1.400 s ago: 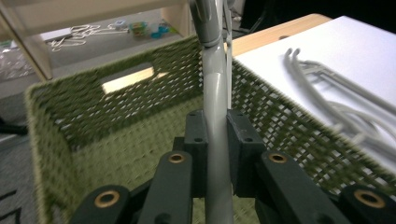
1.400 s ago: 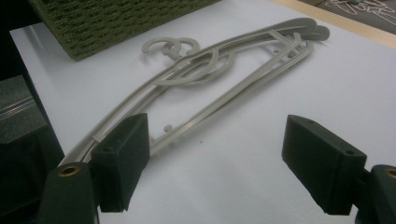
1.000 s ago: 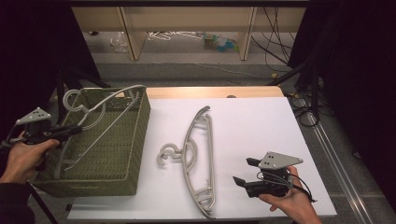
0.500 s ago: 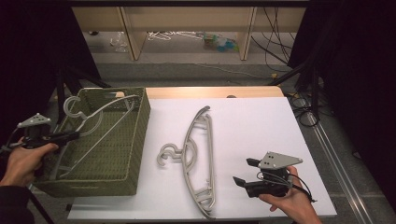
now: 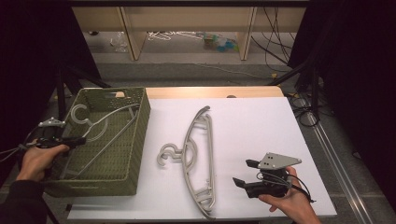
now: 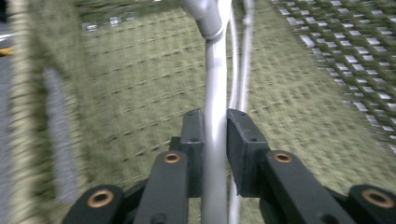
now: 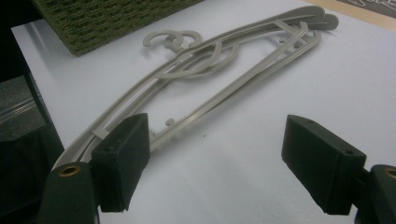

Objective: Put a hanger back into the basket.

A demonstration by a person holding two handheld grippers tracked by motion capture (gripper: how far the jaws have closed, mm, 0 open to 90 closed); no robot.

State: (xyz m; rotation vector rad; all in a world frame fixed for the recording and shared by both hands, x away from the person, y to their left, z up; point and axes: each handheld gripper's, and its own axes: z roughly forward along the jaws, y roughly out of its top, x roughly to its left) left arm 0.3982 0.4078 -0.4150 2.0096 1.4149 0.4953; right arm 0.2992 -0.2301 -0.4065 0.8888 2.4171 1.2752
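Observation:
A light grey plastic hanger [image 5: 100, 122] lies slanted inside the green woven basket [image 5: 140, 135], its hook near the far left corner. My left gripper [image 5: 79, 140] reaches over the basket's left wall. Its jaws have just eased open slightly. In the left gripper view the pads [image 6: 243, 144] still touch the hanger bar [image 6: 215, 70] on both sides. Two more grey hangers [image 5: 198, 154] lie stacked on the white table top, hooks to the left. My right gripper [image 5: 242, 171] rests open at the front right; the stacked hangers [image 7: 210, 65] lie just past its jaws [image 7: 217, 163].
The white table sheet [image 5: 261, 126] has bare room right of the hangers. A wooden strip [image 5: 210, 92] runs along the far edge. Shelving with clutter [image 5: 187, 35] stands behind. Dark stands and cables [image 5: 303, 102] sit off the right side.
My left hand has sunk, bringing the hanger from above the basket's rim down inside it. The right hand and the stacked hangers have stayed put.

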